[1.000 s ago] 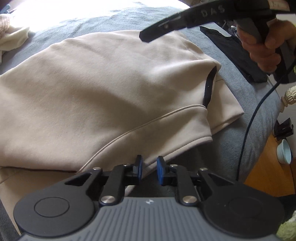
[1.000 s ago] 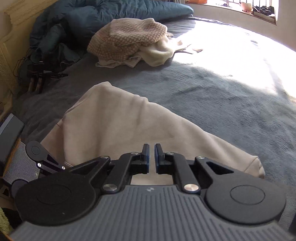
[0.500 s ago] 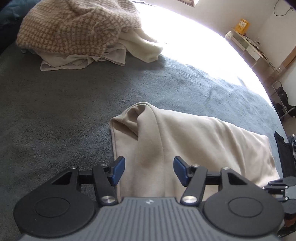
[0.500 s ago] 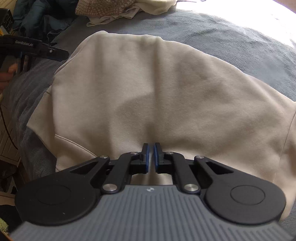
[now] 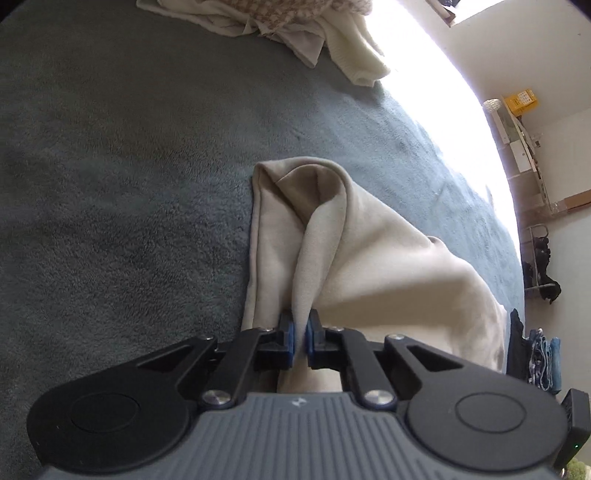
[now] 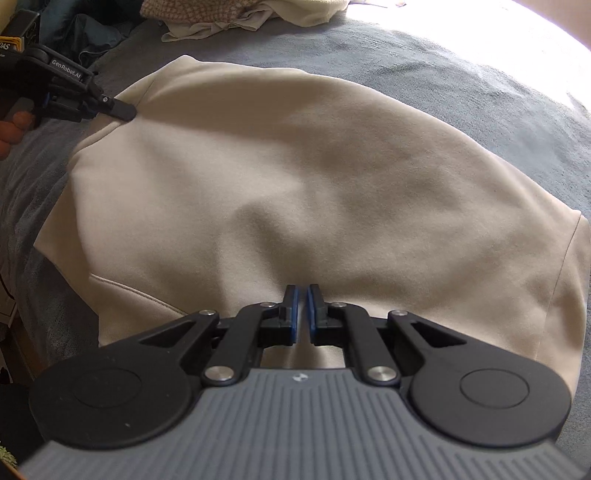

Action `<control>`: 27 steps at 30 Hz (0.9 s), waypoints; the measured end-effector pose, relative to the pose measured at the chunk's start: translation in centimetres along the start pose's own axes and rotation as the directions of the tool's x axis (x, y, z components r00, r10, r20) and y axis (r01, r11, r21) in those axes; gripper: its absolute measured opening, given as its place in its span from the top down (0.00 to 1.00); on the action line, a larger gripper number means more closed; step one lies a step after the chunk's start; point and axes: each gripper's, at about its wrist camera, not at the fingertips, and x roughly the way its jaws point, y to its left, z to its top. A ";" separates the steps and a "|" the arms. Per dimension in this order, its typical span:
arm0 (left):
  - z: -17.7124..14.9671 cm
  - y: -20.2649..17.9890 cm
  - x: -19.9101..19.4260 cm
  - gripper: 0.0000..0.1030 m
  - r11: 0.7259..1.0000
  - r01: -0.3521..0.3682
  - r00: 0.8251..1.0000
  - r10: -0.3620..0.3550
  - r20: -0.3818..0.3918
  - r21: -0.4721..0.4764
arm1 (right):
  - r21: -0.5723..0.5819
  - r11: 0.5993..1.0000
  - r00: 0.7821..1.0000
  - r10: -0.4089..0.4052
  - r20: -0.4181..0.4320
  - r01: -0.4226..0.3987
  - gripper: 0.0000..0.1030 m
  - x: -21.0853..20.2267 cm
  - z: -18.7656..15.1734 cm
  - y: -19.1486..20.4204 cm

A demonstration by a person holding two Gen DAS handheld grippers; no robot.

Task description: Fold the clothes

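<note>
Beige sweatshirt (image 6: 314, 177) spread on a grey blanket (image 5: 122, 177) covering the bed, partly folded. Left gripper (image 5: 300, 334): jaws pressed together on a raised ridge of cloth at the garment's left edge, the fabric rising in a peak beyond the blue pads (image 5: 291, 332). Right gripper (image 6: 301, 314): jaws nearly together at the near hem; cloth appears to run between them, so it probably pinches the sweatshirt, though the grip itself is partly hidden. In the right wrist view the left gripper shows at far left, touching the garment's corner. A heap of other laundry (image 5: 325, 33) lies at the far side, well apart. The step in hand appears to be carrying an edge over. To do it well, lift both pinched points together, keep the cloth taut between them, and lay the edge down squarely so no crease is trapped.
</note>
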 end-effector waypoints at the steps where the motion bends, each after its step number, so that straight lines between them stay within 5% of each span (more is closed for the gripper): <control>1: 0.5 -0.1 -0.1 0.92 1.000 0.022 1.000 -0.022 0.001 0.013 | 0.007 1.000 1.000 -0.001 0.000 0.001 0.95 0.0 0.0 0.0; 3: 1.9 -0.7 -0.8 0.86 0.997 0.063 0.998 -0.064 0.007 0.047 | 0.013 1.000 1.000 -0.005 -0.002 0.005 0.95 0.0 0.0 0.0; 6: 4.3 -1.7 -1.9 0.56 0.993 0.060 0.997 -0.064 0.041 0.105 | 0.013 1.000 1.000 -0.014 -0.002 0.014 0.95 -0.1 -0.2 0.0; 9: 7.1 -2.6 -1.5 0.55 0.990 0.050 0.997 -0.056 0.047 0.134 | 0.029 0.999 1.000 -0.021 -0.002 0.021 0.95 -0.2 -0.3 0.1; 14: 9.9 -5.2 1.6 0.62 0.983 0.023 0.999 -0.018 -0.026 0.184 | 0.035 0.999 0.999 -0.034 -0.004 0.034 0.95 -0.2 -0.4 0.3; 18: 10.5 -4.7 4.2 0.89 0.994 -0.032 0.996 0.040 -0.081 0.105 | 0.041 0.998 0.999 -0.041 -0.003 0.041 0.95 0.2 -0.1 0.2; 27: 7.1 -1.1 0.6 0.94 0.991 0.070 0.992 -0.057 0.114 -0.114 | 0.044 0.998 0.999 -0.043 0.006 0.043 0.95 0.0 -0.4 0.2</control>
